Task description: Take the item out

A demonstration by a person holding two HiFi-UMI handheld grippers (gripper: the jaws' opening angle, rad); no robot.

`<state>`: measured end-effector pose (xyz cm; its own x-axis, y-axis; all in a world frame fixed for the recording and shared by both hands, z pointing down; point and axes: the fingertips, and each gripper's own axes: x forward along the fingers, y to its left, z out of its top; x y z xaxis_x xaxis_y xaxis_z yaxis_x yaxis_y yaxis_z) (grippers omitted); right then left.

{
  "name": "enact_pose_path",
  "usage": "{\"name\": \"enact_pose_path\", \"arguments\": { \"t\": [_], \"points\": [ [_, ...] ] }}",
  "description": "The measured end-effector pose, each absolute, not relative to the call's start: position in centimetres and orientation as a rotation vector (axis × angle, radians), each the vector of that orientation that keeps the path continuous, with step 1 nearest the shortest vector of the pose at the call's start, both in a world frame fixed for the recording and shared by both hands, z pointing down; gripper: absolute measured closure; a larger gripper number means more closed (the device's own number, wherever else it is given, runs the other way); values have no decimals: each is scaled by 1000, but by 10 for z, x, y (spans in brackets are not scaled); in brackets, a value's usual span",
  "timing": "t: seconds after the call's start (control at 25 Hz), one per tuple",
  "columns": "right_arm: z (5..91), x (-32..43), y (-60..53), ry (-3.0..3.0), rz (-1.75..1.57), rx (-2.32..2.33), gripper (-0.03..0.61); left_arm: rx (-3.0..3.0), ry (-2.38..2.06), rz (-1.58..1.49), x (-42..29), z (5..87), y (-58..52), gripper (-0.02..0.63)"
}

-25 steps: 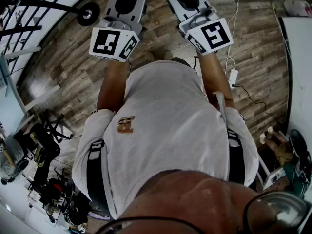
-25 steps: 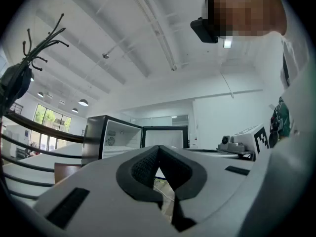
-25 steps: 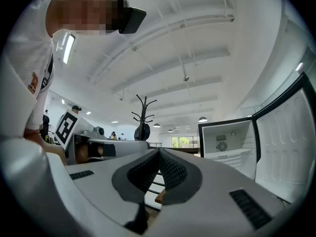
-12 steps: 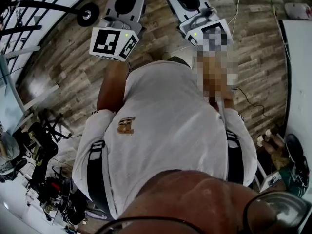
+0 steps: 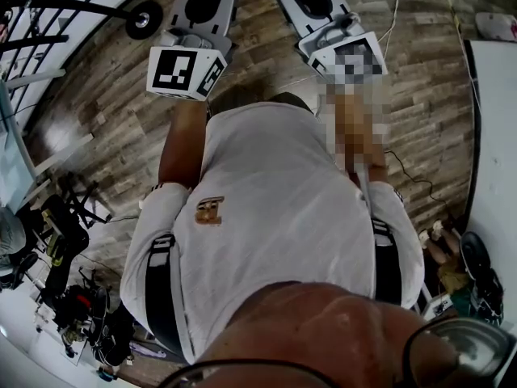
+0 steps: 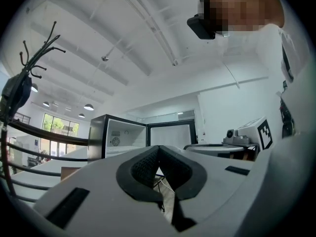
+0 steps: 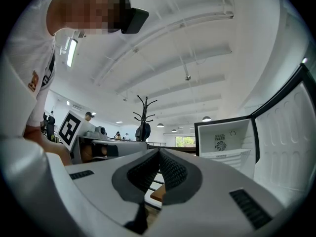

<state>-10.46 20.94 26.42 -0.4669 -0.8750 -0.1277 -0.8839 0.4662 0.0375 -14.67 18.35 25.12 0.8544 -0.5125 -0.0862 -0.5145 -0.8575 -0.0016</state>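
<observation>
Both our left gripper (image 6: 159, 148) & right gripper (image 7: 159, 152) have jaws squeezed together, nothing in them. Open fridge (image 6: 122, 136) sits mid-left; the item isn't seen yet, so heavy or soft, where to grab: we can't tell.

the wood-plank floor (image 5: 266, 55) runs in grey-brown boards across the whole head view. a black wheel (image 5: 144, 18) rests on it at the upper left, at the end of a dark frame. a white cable (image 5: 393, 14) trails over the boards at the upper right, and a thin black cable (image 5: 406, 170) snakes on toward the white table (image 5: 494, 120) at the right edge. black stands (image 5: 60, 233) crowd the floor at the left.
</observation>
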Motion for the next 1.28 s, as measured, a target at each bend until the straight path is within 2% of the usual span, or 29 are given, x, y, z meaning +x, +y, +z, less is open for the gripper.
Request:
{"name": "enact_pose_path", "arguments": {
  "t": [0.52,1.28],
  "points": [
    [268,-89,199,2621,161,-1579,546,-2968,862,109,-138,255,171,595],
    [272,-29,79,2620,181,-1650,545,-2960,831,107,-80,266,49,595]
  ]
}}
